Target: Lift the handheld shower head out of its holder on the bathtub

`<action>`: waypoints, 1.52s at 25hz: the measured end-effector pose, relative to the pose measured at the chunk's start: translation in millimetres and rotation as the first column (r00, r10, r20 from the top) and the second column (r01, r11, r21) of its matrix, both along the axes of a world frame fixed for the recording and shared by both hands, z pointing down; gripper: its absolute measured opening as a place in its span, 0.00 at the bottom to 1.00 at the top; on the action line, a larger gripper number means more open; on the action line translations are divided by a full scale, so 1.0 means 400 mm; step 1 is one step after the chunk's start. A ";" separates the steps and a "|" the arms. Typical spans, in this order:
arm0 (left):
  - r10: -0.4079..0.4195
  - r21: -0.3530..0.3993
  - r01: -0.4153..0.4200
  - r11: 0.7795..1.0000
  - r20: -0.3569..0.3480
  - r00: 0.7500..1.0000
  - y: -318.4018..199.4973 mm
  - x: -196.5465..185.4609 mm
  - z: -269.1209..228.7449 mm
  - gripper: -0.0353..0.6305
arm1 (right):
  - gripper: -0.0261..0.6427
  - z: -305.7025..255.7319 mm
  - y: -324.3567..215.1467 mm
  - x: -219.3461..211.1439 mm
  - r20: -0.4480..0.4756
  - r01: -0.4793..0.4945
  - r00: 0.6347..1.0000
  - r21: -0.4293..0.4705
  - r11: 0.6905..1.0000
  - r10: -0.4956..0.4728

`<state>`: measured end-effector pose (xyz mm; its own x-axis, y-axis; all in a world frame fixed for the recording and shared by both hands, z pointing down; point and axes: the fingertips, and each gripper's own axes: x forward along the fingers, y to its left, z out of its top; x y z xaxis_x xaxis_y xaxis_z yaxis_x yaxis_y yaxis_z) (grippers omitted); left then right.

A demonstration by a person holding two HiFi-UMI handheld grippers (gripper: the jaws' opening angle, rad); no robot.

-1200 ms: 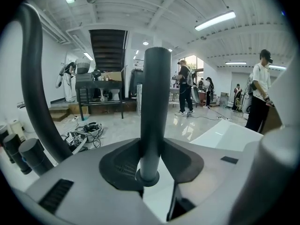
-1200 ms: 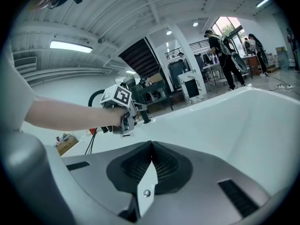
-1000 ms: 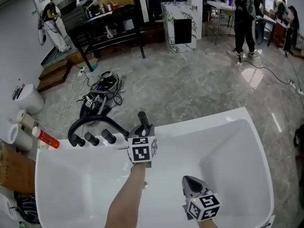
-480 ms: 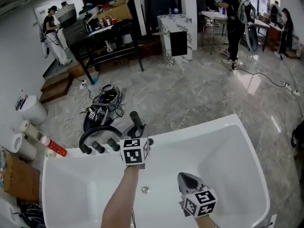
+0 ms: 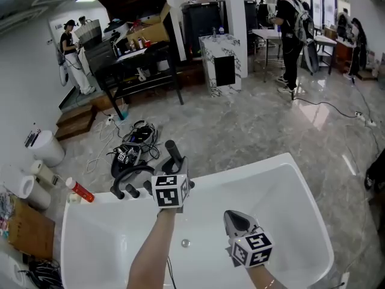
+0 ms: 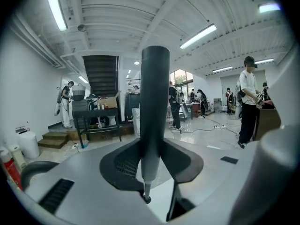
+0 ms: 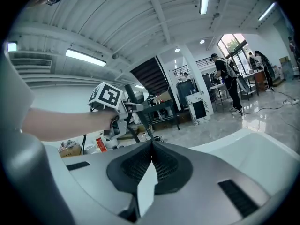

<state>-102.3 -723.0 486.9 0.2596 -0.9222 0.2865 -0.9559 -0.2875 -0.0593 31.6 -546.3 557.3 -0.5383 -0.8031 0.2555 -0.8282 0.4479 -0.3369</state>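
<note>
The handheld shower head is a dark, straight wand, standing nearly upright above the back rim of the white bathtub. My left gripper is shut on its lower part. In the left gripper view the shower head rises between the jaws of the left gripper. The black curved faucet and its knobs sit on the rim just left of it. My right gripper hovers over the tub basin, shut and empty. Its tips meet in the right gripper view, which also shows the left gripper with the wand.
A tangle of cables lies on the floor behind the tub. Paper rolls, a red bottle and a cardboard box stand at the left. Farther back are a black table, a marble pedestal and several people.
Both grippers have risen. The shower head has gone up with the left gripper and now stands higher above the tub rim and faucet.
</note>
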 end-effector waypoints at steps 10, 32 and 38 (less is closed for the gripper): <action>0.038 0.094 -0.041 0.995 0.030 0.999 0.265 0.013 -0.321 0.28 | 0.05 -0.255 0.236 -0.032 -0.003 0.023 1.000 0.072 0.997 -0.023; 0.063 0.235 -0.083 0.968 0.094 0.994 0.706 0.060 -0.764 0.28 | 0.05 -0.615 0.617 -0.042 -0.021 0.084 0.996 0.212 0.974 -0.081; 0.064 0.236 -0.086 0.968 0.098 0.993 0.755 0.076 -0.793 0.28 | 0.05 -0.657 0.664 -0.030 -0.040 0.082 0.996 0.239 0.968 -0.075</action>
<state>-72.1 -421.2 169.7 0.3142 -0.9455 0.0854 -0.9198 -0.3255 -0.2192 19.8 -280.8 294.5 -0.5969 -0.7986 0.0777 -0.7955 0.5764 -0.1871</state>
